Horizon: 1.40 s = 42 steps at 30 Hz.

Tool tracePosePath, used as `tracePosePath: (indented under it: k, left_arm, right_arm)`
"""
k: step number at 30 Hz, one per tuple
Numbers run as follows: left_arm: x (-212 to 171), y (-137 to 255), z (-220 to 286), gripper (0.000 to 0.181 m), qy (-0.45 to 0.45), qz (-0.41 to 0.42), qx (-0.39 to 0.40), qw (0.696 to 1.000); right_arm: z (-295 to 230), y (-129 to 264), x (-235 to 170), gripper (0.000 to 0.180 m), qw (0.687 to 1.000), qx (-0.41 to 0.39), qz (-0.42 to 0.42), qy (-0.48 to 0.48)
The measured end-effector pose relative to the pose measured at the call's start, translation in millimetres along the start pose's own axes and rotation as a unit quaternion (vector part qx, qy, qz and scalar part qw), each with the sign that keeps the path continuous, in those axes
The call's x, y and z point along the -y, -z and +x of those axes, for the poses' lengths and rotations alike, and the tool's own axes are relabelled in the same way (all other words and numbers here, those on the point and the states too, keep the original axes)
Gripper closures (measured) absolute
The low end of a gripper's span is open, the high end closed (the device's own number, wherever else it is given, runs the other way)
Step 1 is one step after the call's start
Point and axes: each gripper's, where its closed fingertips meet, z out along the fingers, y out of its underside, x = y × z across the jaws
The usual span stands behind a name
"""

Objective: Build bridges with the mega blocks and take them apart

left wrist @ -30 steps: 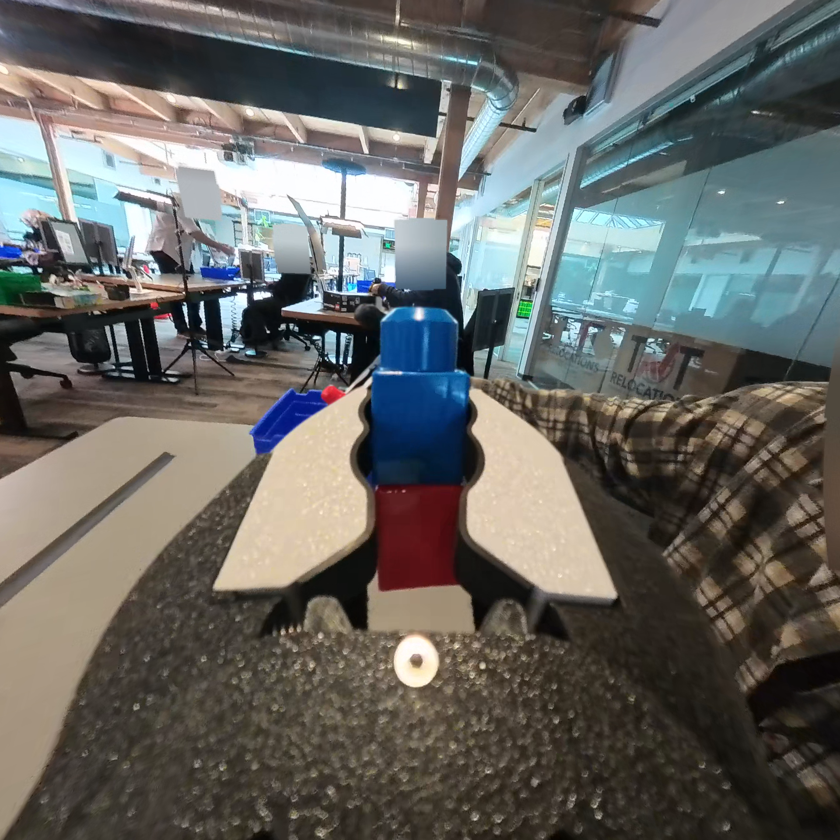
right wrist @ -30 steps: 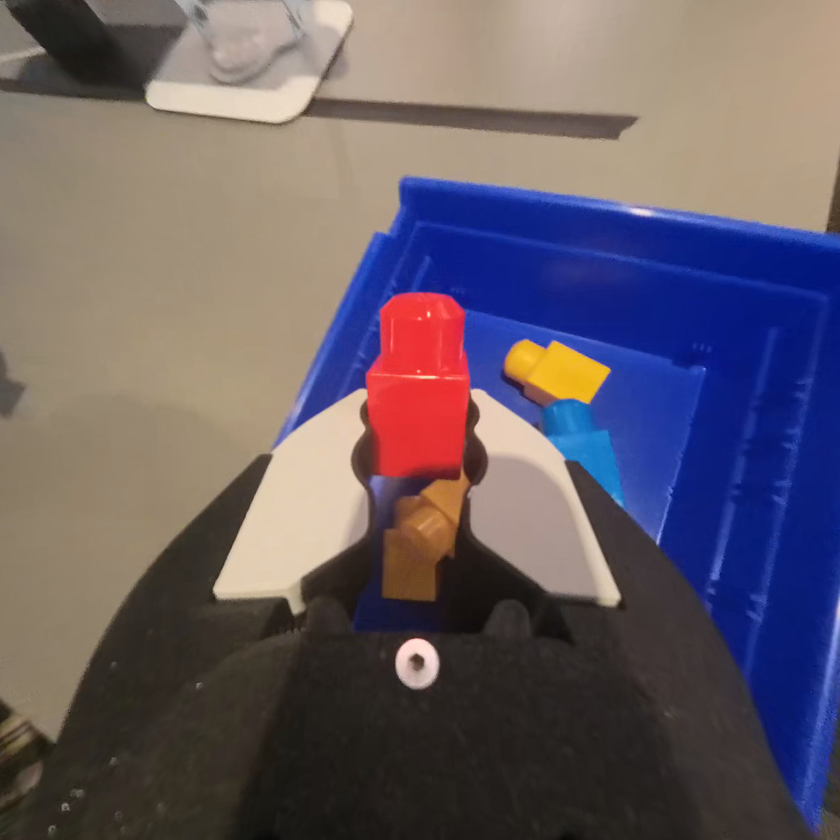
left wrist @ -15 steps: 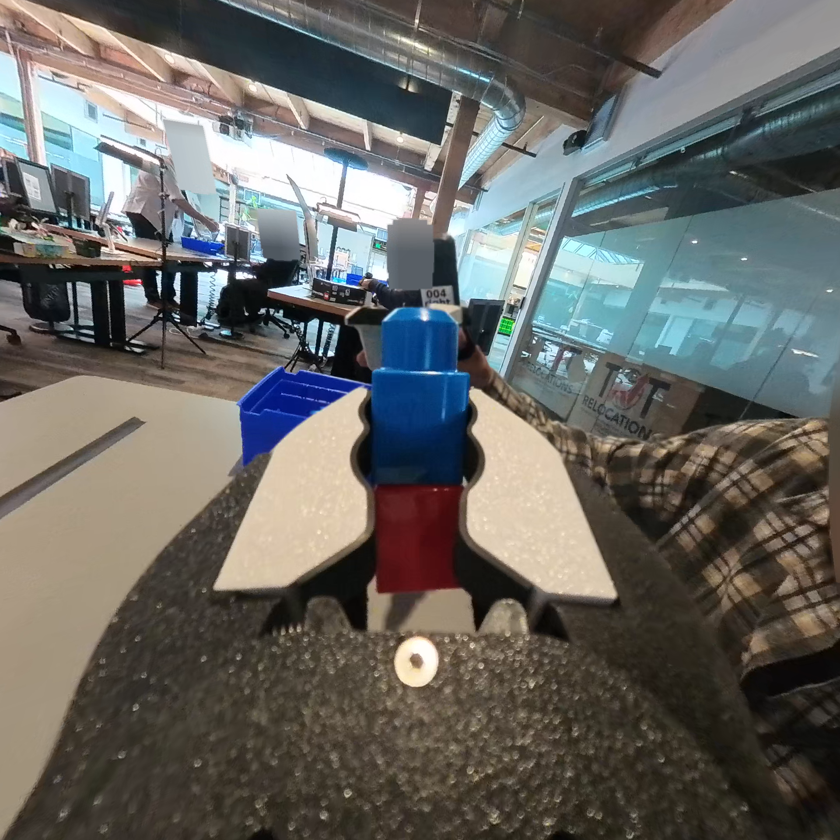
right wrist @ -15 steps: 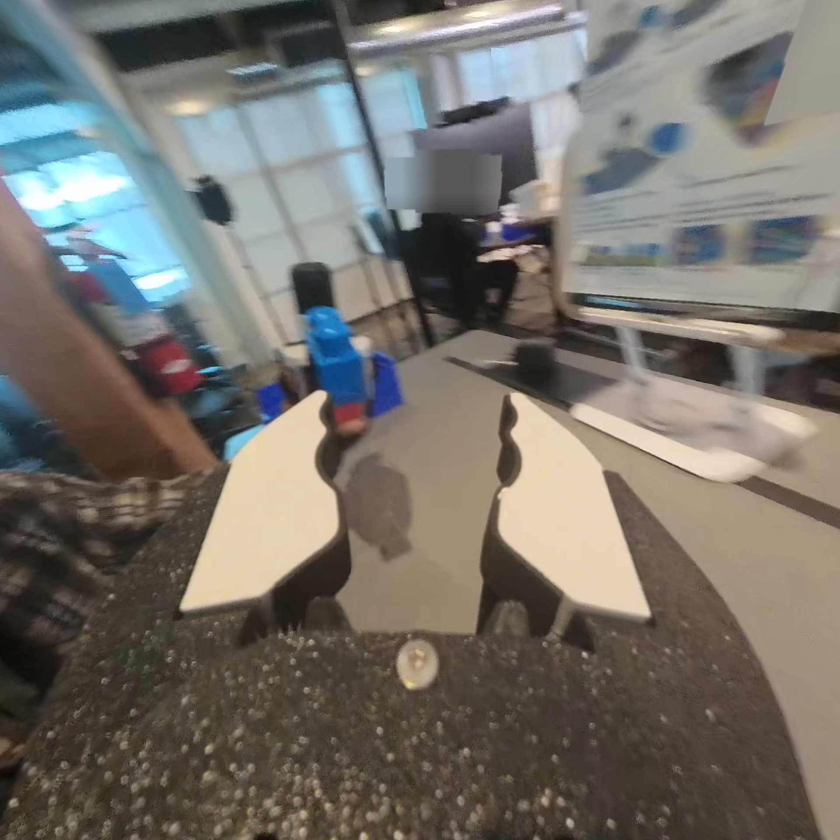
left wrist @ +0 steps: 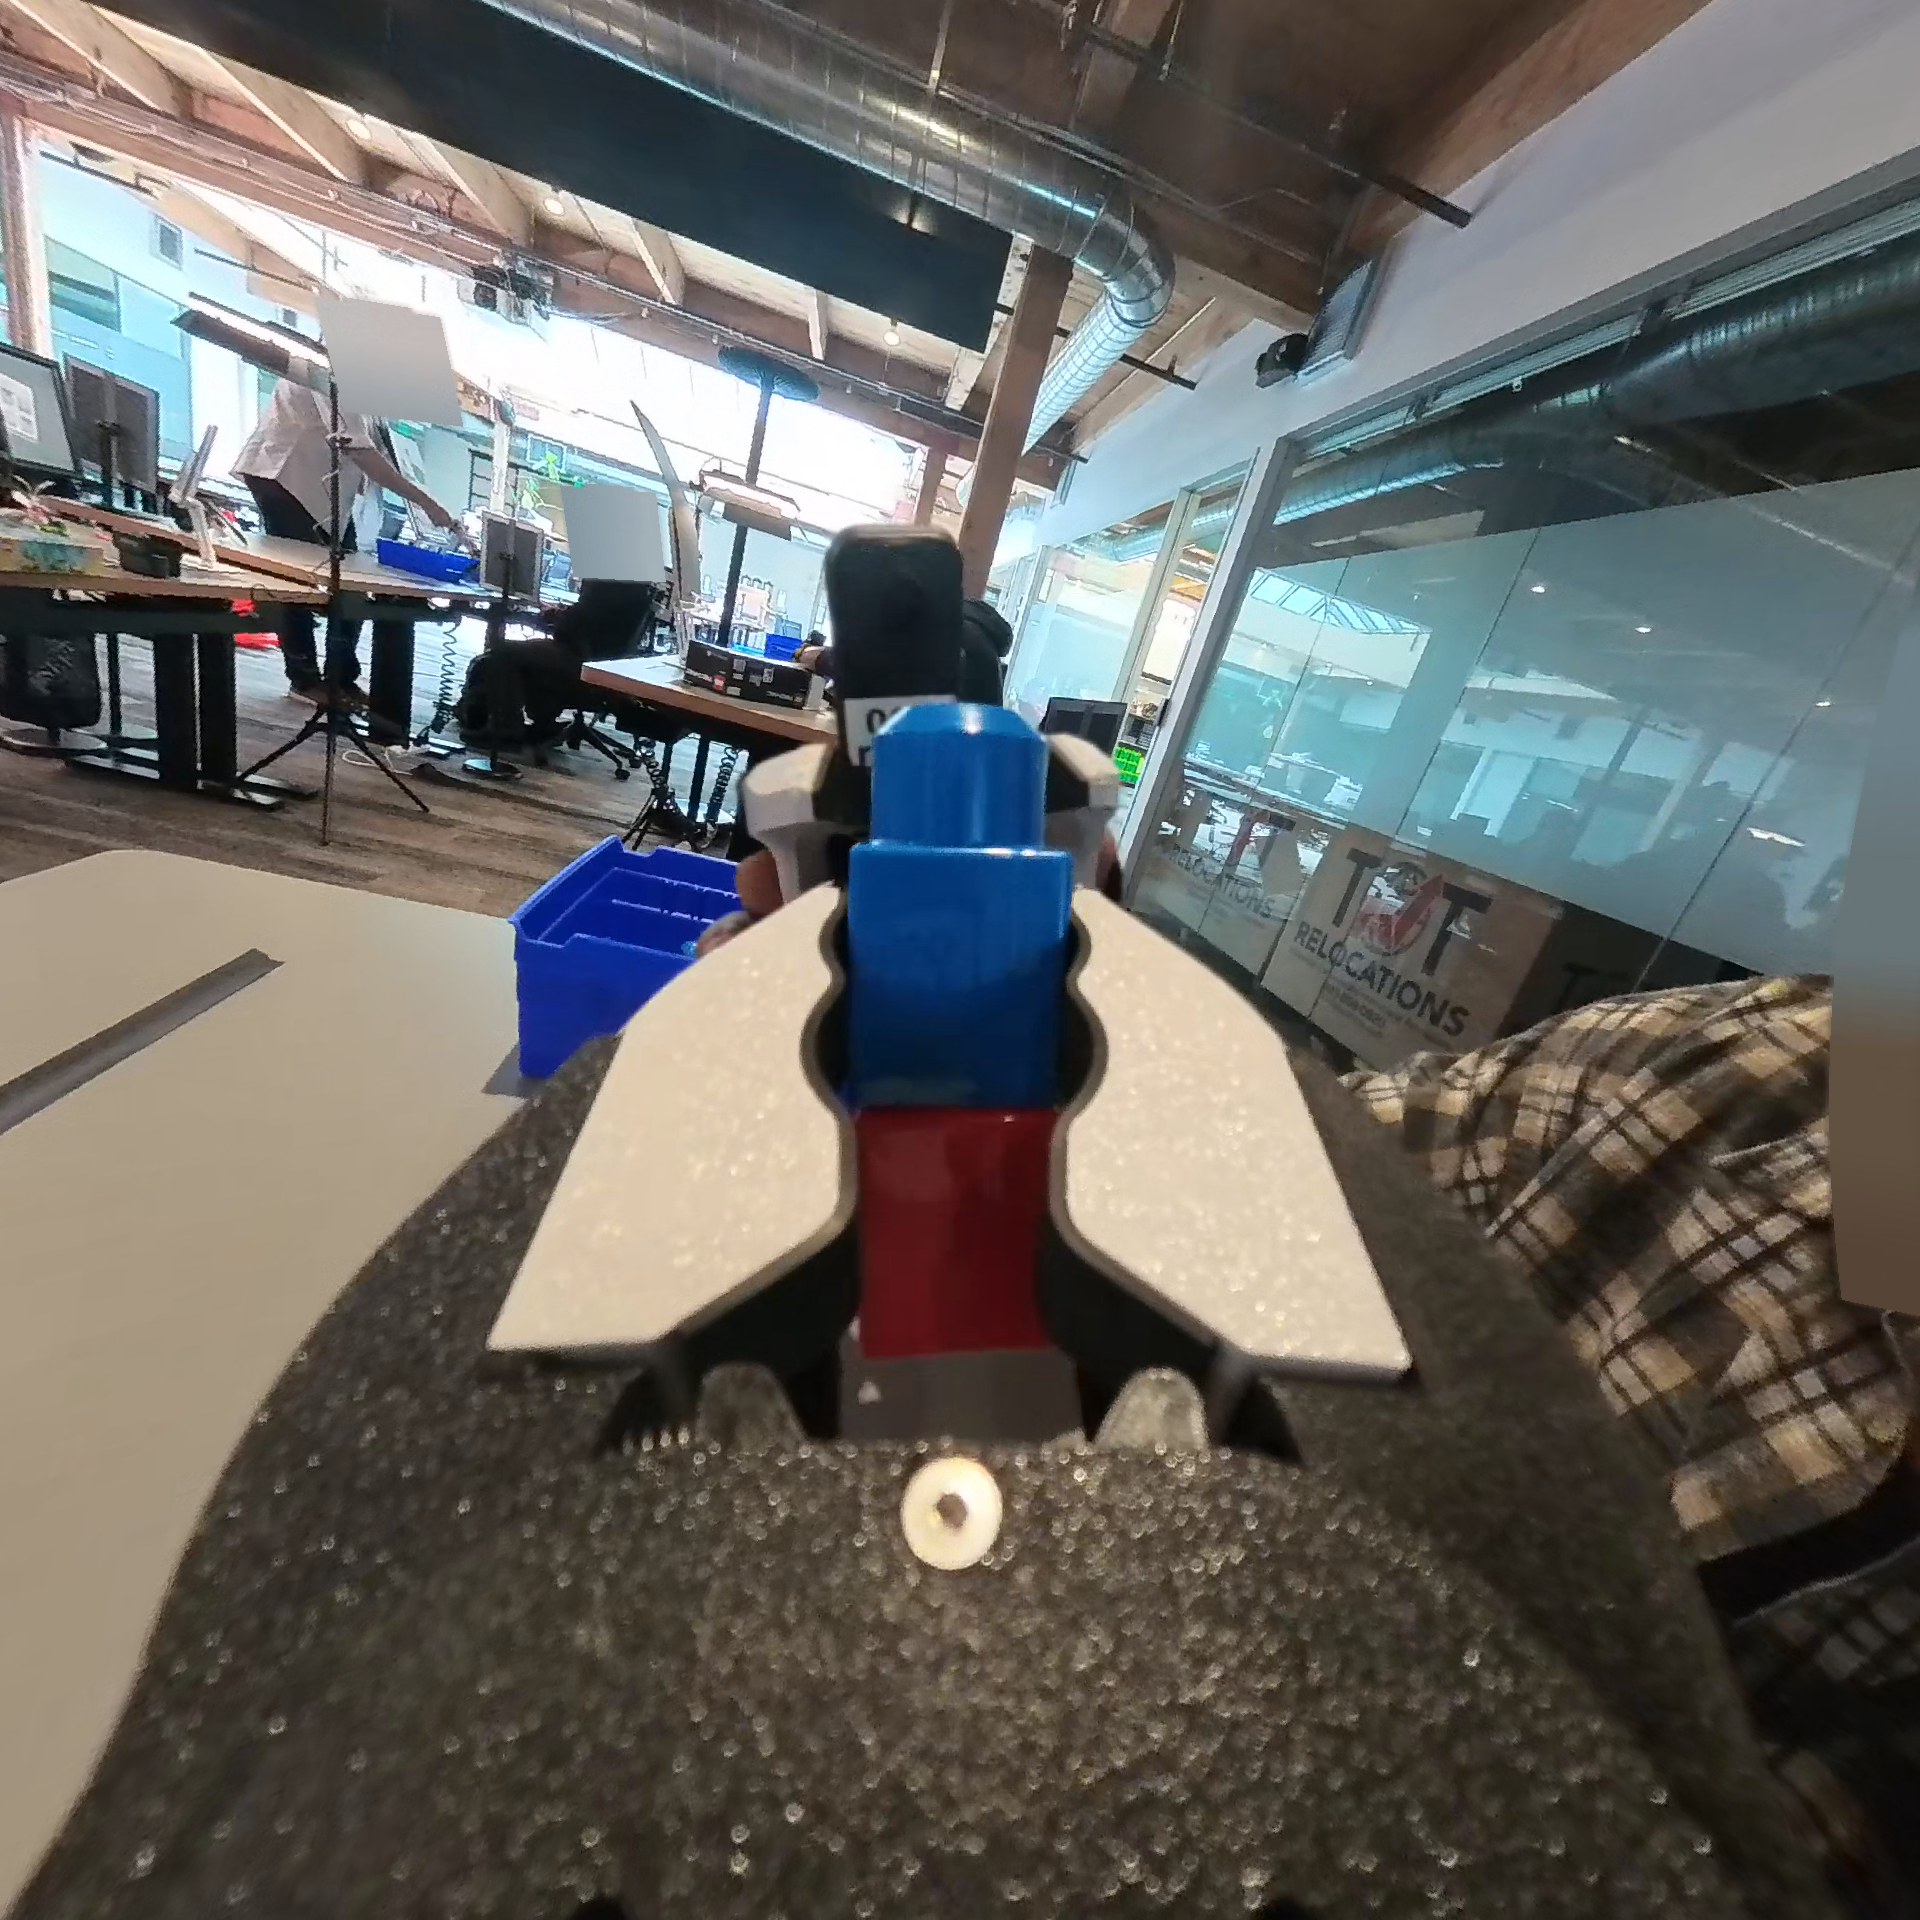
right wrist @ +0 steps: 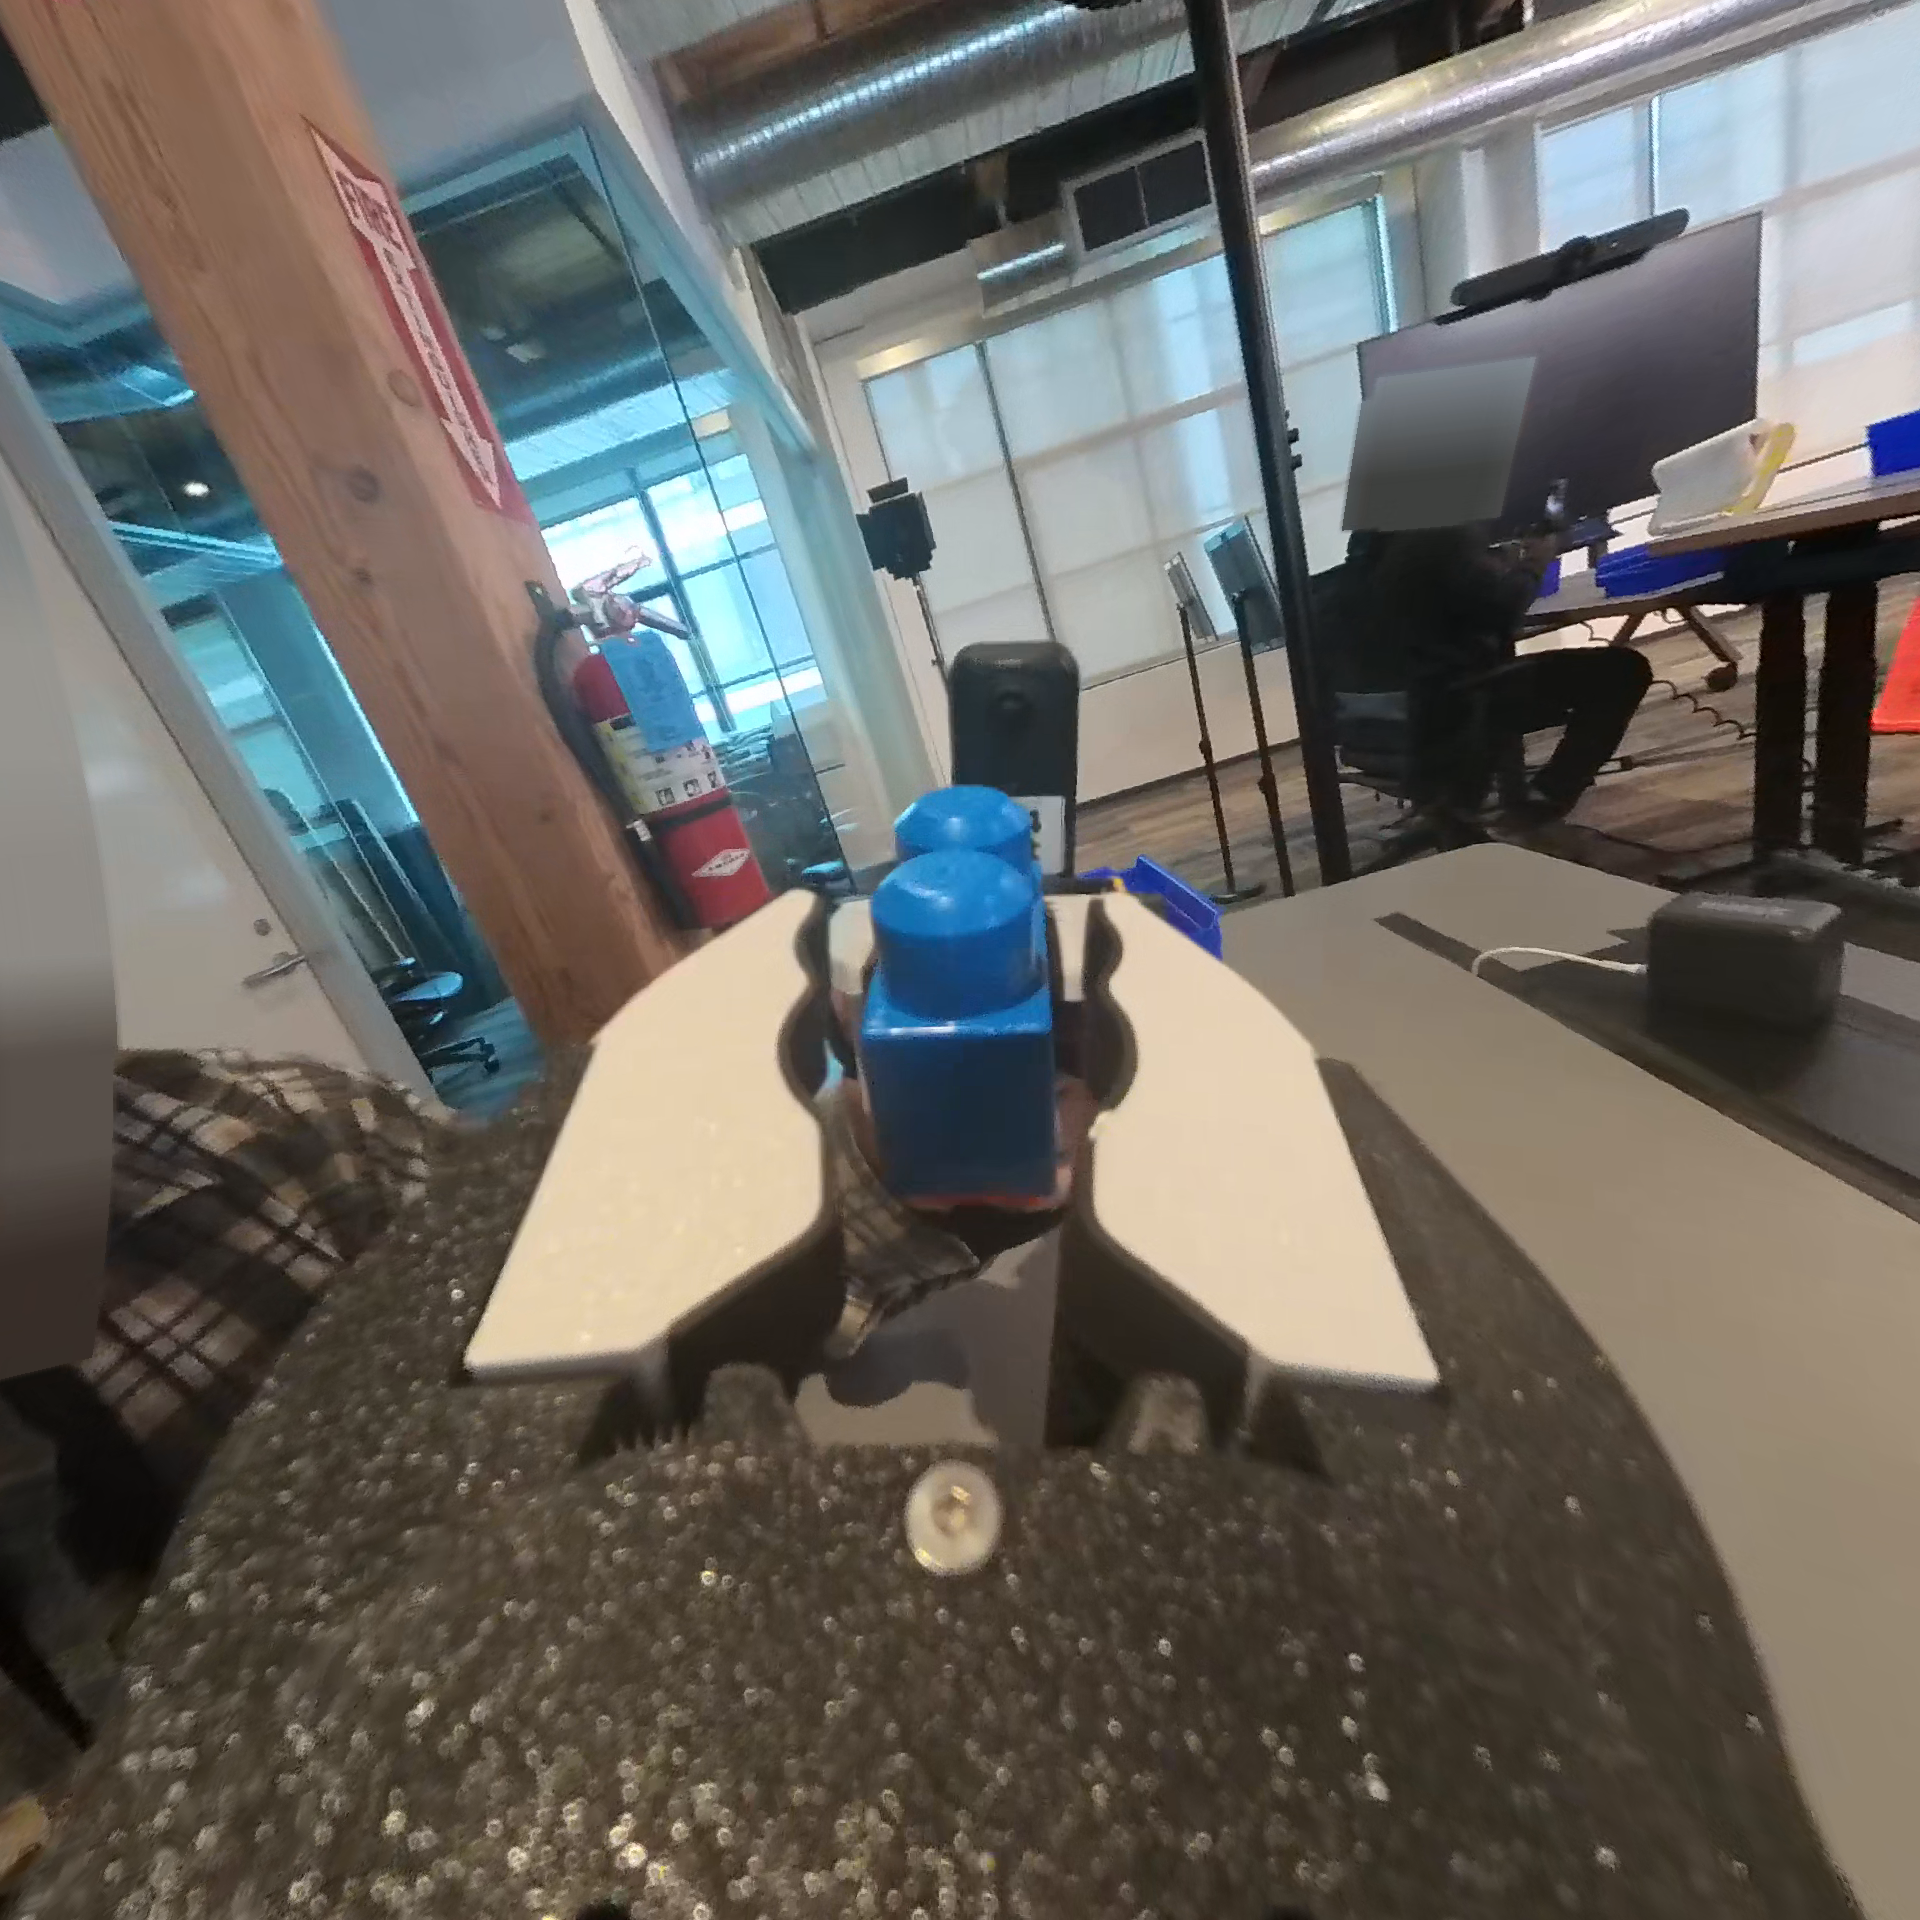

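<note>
Left fingers (left wrist: 717, 1091) clamped on blue block (left wrist: 956, 997); right fingers (right wrist: 707, 1122) apart around it.

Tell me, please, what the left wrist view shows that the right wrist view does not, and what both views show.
Only the left wrist view shows the red block under the blue block, both clamped by the left gripper, and the inside of the blue bin. Only the right wrist view shows the blue block's two studs, the fire extinguisher and the black box on the table. Both show the blue block, the opposite gripper, the table and a plaid sleeve. The right gripper is open around the block.
</note>
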Motion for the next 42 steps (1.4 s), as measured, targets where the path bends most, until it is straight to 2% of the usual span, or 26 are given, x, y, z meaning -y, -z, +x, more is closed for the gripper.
tracePosePath:
  k: [2, 4, 10, 13, 14, 17, 19, 22, 24, 26, 28, 30, 33, 37, 39, 42]
  left_arm:
    - [0.4, -0.5, 0.6, 0.144, 0.002, 0.003, -0.002, 1.000]
    - [0.8, -0.7, 0.1, 0.144, 0.001, 0.005, 0.000, 1.000]
    - [1.3, 0.8, 2.5, 0.143, -0.005, 0.003, -0.021, 1.000]
    - [-7.2, 0.5, -6.1, 0.112, 0.005, -0.025, -0.010, 1.000]
    - [-10.5, -0.2, -7.1, 0.111, 0.010, -0.031, -0.012, 0.999]
    - [-18.5, -4.4, -7.2, 0.122, 0.009, -0.042, -0.018, 0.999]
    - [-25.4, -7.2, -5.0, 0.141, 0.002, -0.059, -0.022, 0.998]
    - [-27.2, -7.1, -6.9, 0.142, -0.015, -0.072, 0.004, 0.997]
    - [-42.6, -8.8, -6.7, 0.142, -0.036, -0.127, 0.015, 0.991]
    - [-55.6, -16.4, -1.6, 0.142, -0.033, -0.146, 0.007, 0.989]
    - [-54.4, -22.1, 0.2, 0.142, -0.001, -0.130, -0.002, 0.992]
    - [-53.0, -20.9, -4.6, 0.142, -0.007, -0.133, 0.013, 0.991]
    - [-41.4, -15.5, -1.0, 0.143, -0.018, -0.116, 0.014, 0.993]
    - [-23.8, -12.6, 11.3, 0.142, -0.063, -0.101, 0.012, 0.993]
    - [-18.0, -14.5, 17.5, 0.142, -0.075, -0.096, 0.005, 0.993]
    - [-16.4, -17.3, 21.0, 0.142, -0.077, -0.090, 0.004, 0.993]
  right_arm:
    - [3.0, -3.1, -2.8, 0.135, 1.000, -0.001, -0.011, 0.003]
    - [-1.7, -5.7, -2.0, 0.149, 1.000, 0.021, -0.009, 0.007]
    - [-3.2, -10.0, 6.4, 0.150, 0.999, 0.017, -0.015, 0.032]
    - [-3.3, -4.3, 19.9, 0.150, 0.999, 0.018, 0.011, 0.036]
    - [-2.7, -2.5, 21.7, 0.150, 0.999, 0.016, 0.016, 0.041]
    - [0.2, -2.3, 16.5, 0.150, 0.999, 0.008, 0.005, 0.046]
    - [0.9, -2.1, 16.0, 0.150, 0.999, 0.008, 0.007, 0.043]
    - [1.2, -1.7, 17.9, 0.150, 0.999, 0.007, 0.019, 0.037]
    - [-0.5, 6.6, 36.5, 0.150, 0.996, 0.012, 0.078, 0.030]
    - [2.5, 24.0, 57.6, 0.150, 0.992, 0.000, 0.125, 0.030]
    - [3.9, 40.9, 67.0, 0.150, 0.990, -0.026, 0.135, 0.041]
    - [1.0, 64.4, 78.1, 0.150, 0.986, -0.067, 0.140, 0.056]
    - [8.7, 123.9, 90.2, 0.150, 0.969, -0.210, 0.055, 0.113]
    - [26.4, 247.9, 85.9, 0.150, 0.903, -0.402, -0.072, 0.131]
    - [38.1, 304.8, 62.6, 0.150, 0.872, -0.465, -0.125, 0.089]
    - [53.0, 349.4, 22.7, 0.150, 0.853, -0.498, -0.156, 0.025]
